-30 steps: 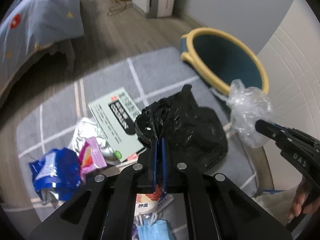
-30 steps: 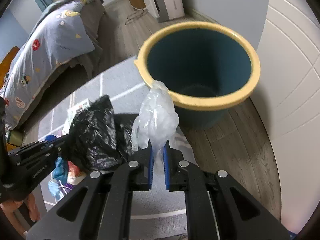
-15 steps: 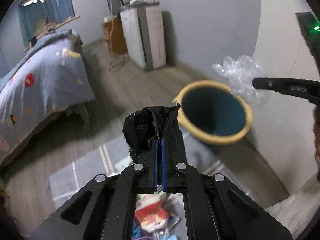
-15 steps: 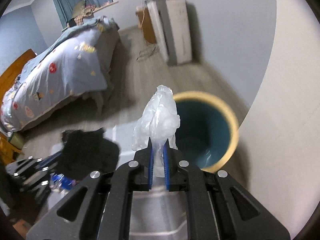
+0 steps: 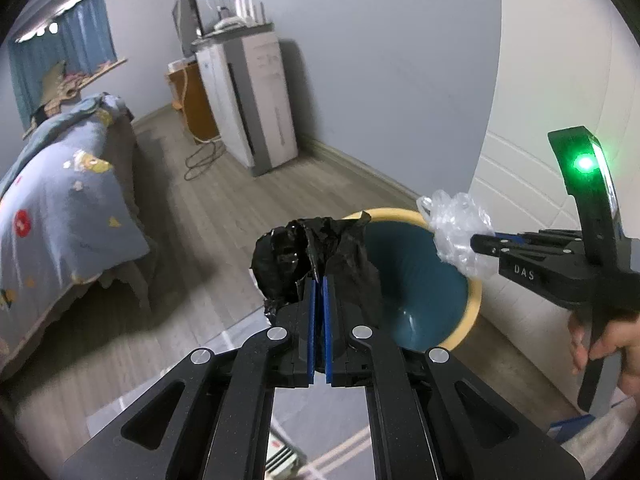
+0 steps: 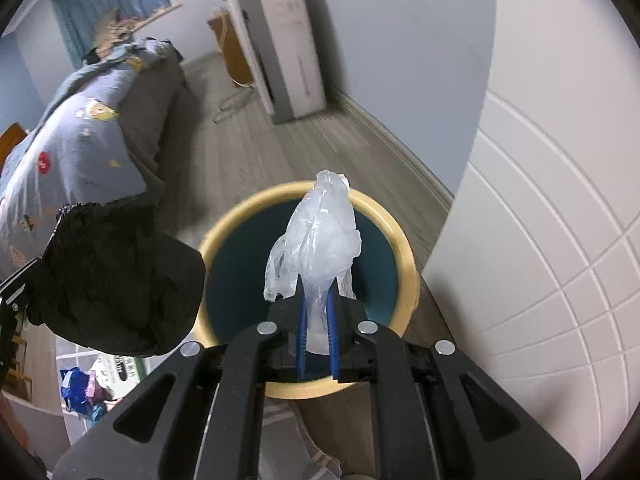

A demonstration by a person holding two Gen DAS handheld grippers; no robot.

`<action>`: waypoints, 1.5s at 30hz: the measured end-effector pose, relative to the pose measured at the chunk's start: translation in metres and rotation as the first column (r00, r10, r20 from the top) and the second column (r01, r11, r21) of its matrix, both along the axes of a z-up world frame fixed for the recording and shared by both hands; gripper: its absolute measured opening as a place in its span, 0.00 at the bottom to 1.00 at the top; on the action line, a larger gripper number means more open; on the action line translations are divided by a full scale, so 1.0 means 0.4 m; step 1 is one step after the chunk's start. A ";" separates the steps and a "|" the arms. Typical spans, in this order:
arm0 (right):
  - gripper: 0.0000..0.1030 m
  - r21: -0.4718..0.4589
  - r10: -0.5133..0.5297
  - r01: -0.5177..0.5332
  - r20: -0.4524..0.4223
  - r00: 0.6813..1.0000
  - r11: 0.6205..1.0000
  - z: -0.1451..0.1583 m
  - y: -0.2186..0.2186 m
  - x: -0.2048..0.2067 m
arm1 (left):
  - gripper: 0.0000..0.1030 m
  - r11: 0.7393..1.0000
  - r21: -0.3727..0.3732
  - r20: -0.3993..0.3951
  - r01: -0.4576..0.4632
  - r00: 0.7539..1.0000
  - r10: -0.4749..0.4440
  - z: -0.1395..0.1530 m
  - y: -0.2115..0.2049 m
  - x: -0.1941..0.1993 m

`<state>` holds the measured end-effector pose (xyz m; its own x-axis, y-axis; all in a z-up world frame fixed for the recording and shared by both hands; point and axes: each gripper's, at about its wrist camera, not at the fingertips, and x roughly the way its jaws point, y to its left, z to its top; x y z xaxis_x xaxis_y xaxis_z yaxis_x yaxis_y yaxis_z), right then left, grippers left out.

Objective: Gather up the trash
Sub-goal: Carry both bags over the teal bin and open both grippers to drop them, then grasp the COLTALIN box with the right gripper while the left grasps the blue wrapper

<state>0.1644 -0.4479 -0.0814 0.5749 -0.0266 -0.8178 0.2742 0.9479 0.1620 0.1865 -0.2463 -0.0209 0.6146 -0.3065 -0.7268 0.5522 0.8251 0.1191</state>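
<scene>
The left claw [image 5: 319, 280] is clamped tight on a crumpled black plastic bag [image 5: 316, 256], which bunches up above the blue pads and hangs in the air over the near left edge of a round dark-teal bucket with a yellow rim [image 5: 424, 304]. From the right wrist view the same black bag [image 6: 116, 280] sags as a dark mass just left of the bucket's rim, overlapping it in the picture.

The right claw [image 6: 318, 300] pinches a wad of clear, thin plastic film [image 6: 320, 236] between its blue pads; the film stands up from the tips and sits directly over the bucket's mouth [image 6: 248, 216]. In the left wrist view this right claw [image 5: 478, 242] reaches in from the right, the film [image 5: 456, 228] at its tip above the bucket's far rim, a green light glowing on the tool's handle.

The bucket's teal inside shows bare walls and floor where visible; part of the bottom is hidden behind the claws.

Beyond it lie the grey wood-plank floor [image 5: 224, 208], a bed with a blue patterned quilt [image 5: 60, 184] on the left and a white cabinet [image 5: 256, 100] by the far wall. Low in the right wrist view, blue and pink wrappers [image 6: 80, 388] lie on a grey rug.
</scene>
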 end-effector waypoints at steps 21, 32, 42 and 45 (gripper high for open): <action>0.09 -0.033 0.038 -0.039 -0.022 0.999 0.999 -0.045 0.009 0.037 | 0.12 0.999 0.026 -0.052 -0.024 0.998 0.026 -0.136 -0.069 0.082; 0.43 -0.027 0.028 -0.029 -0.016 0.999 0.999 -0.032 0.012 0.040 | 0.62 0.996 -0.012 -0.031 -0.089 0.996 0.088 -0.113 -0.016 0.076; 0.94 0.038 -0.033 0.034 -0.010 0.999 0.999 0.019 0.028 0.024 | 0.86 0.986 -0.032 0.002 -0.161 0.987 0.161 -0.059 0.078 0.040; 0.94 0.024 -0.037 0.037 -0.006 0.999 0.999 0.050 0.056 0.019 | 0.88 0.982 -0.033 0.012 -0.186 0.982 0.186 -0.033 0.136 0.018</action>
<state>0.1719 -0.4253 -0.0615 0.5691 -0.0277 -0.8218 0.3098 0.9330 0.1830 0.1938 -0.1921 -0.0341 0.6738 -0.2081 -0.7091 0.3869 0.9168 0.0986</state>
